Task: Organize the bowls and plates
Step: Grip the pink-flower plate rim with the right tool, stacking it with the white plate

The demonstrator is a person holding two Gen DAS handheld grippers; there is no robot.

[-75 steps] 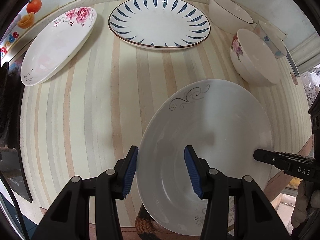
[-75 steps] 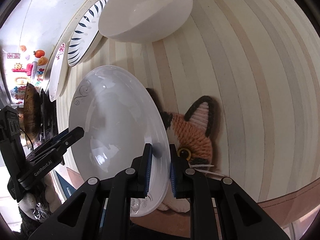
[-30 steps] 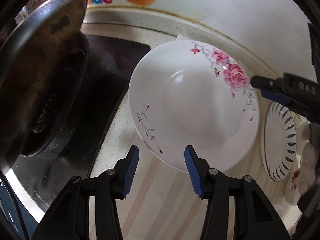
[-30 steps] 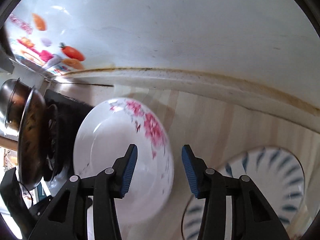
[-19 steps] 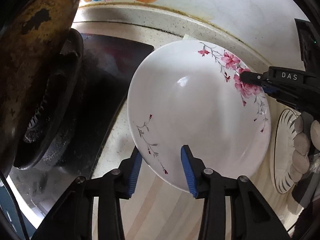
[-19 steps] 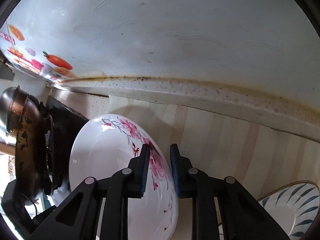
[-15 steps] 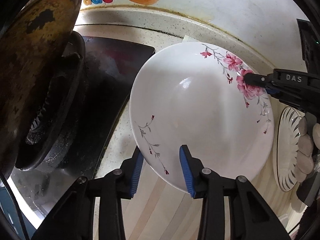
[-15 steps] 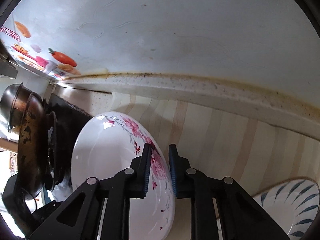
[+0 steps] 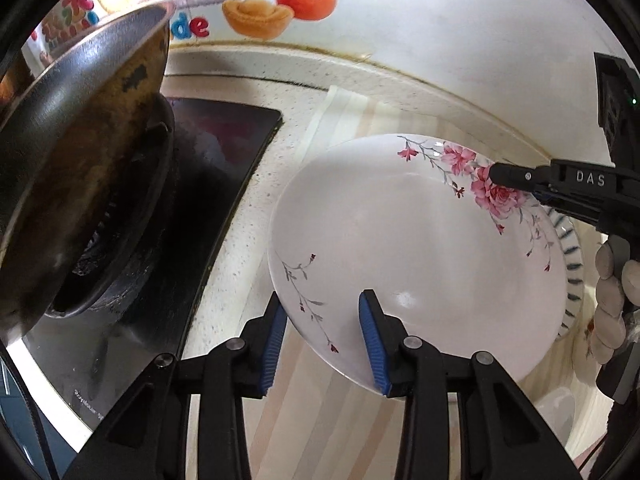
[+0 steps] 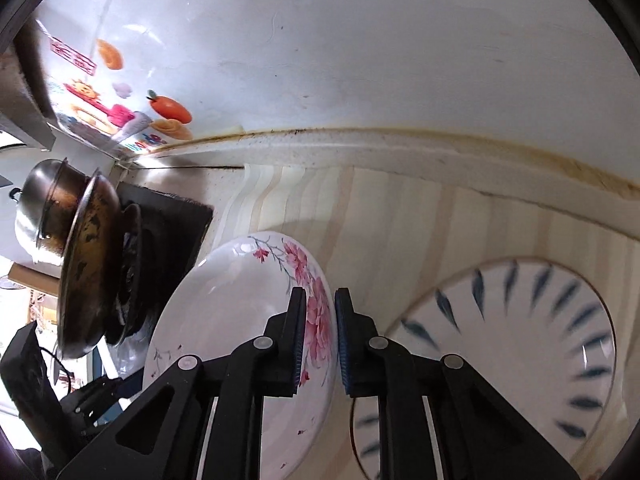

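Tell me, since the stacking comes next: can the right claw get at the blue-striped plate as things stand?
Probably not yet. The right claw is shut on the rim of the flowered plate, so it is occupied; the blue-striped plate lies uncovered beside it.

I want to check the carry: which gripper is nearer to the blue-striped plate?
Right. The right gripper pinches the flowered plate on its rim beside the blue-striped plate; the left gripper straddles the opposite rim, by the stove.

gripper: right gripper [image 10: 320,336], black w/ blue pads, jaws clamped on plate rim
plate: white round ceramic plate w/ pink flowers [image 10: 224,320], tilted, edge-on
blue plate: white plate w/ dark blue leaf marks [image 10: 532,344], just right of floral plate, partly blurred
wok: dark worn metal wok [image 10: 88,276], left of floral plate, on black stove [image 10: 168,216]
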